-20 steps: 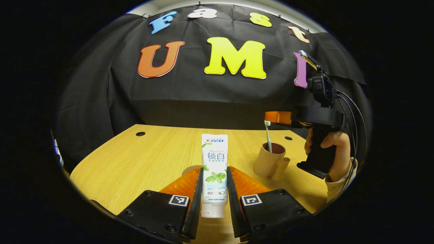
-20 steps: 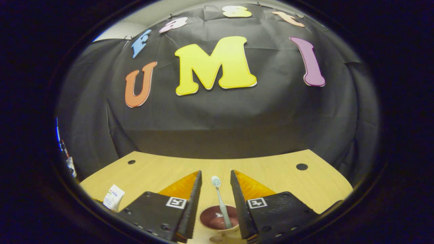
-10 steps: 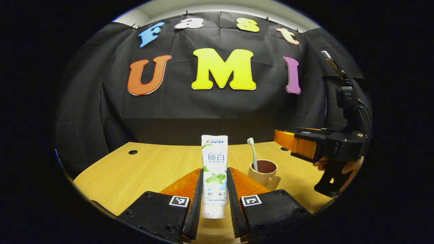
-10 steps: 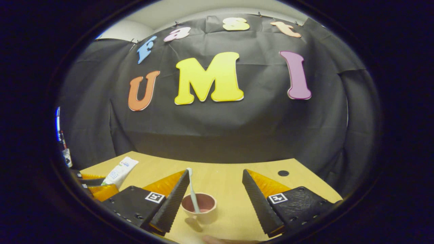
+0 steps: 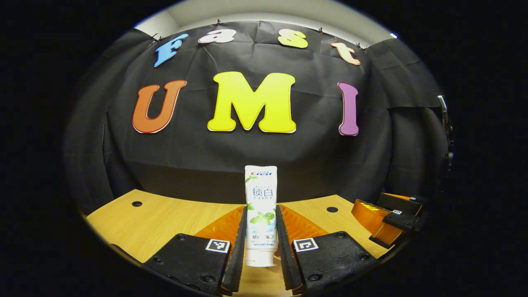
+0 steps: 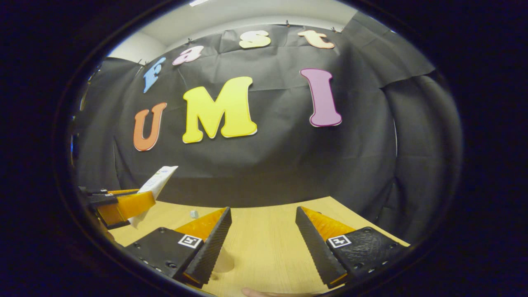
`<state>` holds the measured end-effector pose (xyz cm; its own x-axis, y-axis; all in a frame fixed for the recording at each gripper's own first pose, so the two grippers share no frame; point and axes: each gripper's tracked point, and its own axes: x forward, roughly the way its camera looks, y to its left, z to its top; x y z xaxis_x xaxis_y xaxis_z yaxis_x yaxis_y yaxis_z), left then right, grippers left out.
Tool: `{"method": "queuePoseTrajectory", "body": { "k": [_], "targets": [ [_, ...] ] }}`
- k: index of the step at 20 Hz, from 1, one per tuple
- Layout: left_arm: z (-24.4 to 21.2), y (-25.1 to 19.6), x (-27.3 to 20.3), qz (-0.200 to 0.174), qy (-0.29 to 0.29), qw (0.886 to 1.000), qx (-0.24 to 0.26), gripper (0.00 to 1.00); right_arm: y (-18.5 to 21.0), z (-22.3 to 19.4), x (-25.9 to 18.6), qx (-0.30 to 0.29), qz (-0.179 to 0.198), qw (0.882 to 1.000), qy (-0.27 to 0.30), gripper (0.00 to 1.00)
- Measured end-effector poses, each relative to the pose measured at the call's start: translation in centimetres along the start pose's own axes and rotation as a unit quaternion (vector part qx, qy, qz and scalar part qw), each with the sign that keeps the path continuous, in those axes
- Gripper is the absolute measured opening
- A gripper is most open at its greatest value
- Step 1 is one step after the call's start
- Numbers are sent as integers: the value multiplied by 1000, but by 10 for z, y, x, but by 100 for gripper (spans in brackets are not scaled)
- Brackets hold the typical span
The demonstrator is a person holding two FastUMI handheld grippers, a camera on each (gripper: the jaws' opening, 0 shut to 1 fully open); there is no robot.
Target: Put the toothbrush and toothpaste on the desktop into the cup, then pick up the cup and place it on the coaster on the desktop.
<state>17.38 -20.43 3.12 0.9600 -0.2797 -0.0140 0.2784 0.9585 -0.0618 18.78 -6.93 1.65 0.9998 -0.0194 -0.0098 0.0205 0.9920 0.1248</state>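
Note:
My left gripper [image 5: 260, 207] is shut on the white toothpaste tube [image 5: 260, 194], holding it upright above the wooden desktop [image 5: 165, 218]. In the right gripper view that tube [image 6: 159, 180] sticks up from the left gripper [image 6: 123, 206] at the far left. My right gripper [image 6: 263, 210] stands open with nothing between its fingers; it also appears low at the right of the left gripper view [image 5: 383, 222]. A small part of the tan cup [image 6: 225, 260] peeks out beside the right gripper's left finger, and the toothbrush head [image 6: 193, 214] shows just above that finger.
The desktop [image 6: 264, 247] has round cable holes at the back [image 5: 136, 203] [image 5: 332, 209]. The black cloth wall closes off the table's far side. A fingertip [image 6: 255, 293] of the holding hand shows at the bottom edge of the right gripper view.
My right gripper has opened, left the toothbrush standing in the cup, and pulled back to the right. My left gripper has risen with the toothpaste; the cup has dropped behind its fingers.

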Motion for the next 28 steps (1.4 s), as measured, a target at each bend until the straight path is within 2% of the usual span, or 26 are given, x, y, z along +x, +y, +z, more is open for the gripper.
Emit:
{"method": "queuePoseTrajectory", "body": {
  "k": [1, 2, 3, 4, 7, 10, 14, 17, 19, 26, 27, 28],
  "targets": [
    [-1, -6, 5, -4, 1, 1000, 7, 46, -3, 1, -2, -1, -4, 1000, -3, 96],
    [-3, -11, 10, -7, 3, 1000, 7, 42, -7, 3, -2, 0, -8, 1000, -5, 96],
    [-7, -19, 15, -13, 8, 1000, 4, 46, -7, 3, -1, 4, -9, 1000, -5, 96],
    [-11, -26, 17, -20, 12, 1000, -3, 42, -8, 2, 0, 6, -11, 1000, -3, 94],
    [-24, -36, 19, -32, 31, 999, -26, 42, -16, -1, 5, 16, -22, 1000, 2, 96],
    [-29, -31, 18, -21, 34, 999, -31, 42, -16, -5, 7, 30, -19, 999, 9, 94],
    [-27, -37, 19, -34, 34, 998, -40, 43, -9, -8, 6, 39, -7, 999, 17, 96],
    [-34, -39, 17, -35, 43, 998, -43, 43, -12, -9, 7, 35, -11, 999, 19, 94],
    [-37, -37, 21, -33, 48, 997, -44, 43, -11, -12, 8, 42, -9, 999, 23, 96],
    [-60, -35, 31, -25, 75, 995, -56, 44, -13, -16, 11, 53, -12, 998, 33, 96],
    [-62, -35, 31, -25, 77, 995, -59, 44, -14, -17, 11, 53, -12, 998, 33, 94],
    [-63, -36, 30, -25, 79, 995, -61, 44, -13, -17, 11, 54, -12, 998, 34, 96]
  ]
}}
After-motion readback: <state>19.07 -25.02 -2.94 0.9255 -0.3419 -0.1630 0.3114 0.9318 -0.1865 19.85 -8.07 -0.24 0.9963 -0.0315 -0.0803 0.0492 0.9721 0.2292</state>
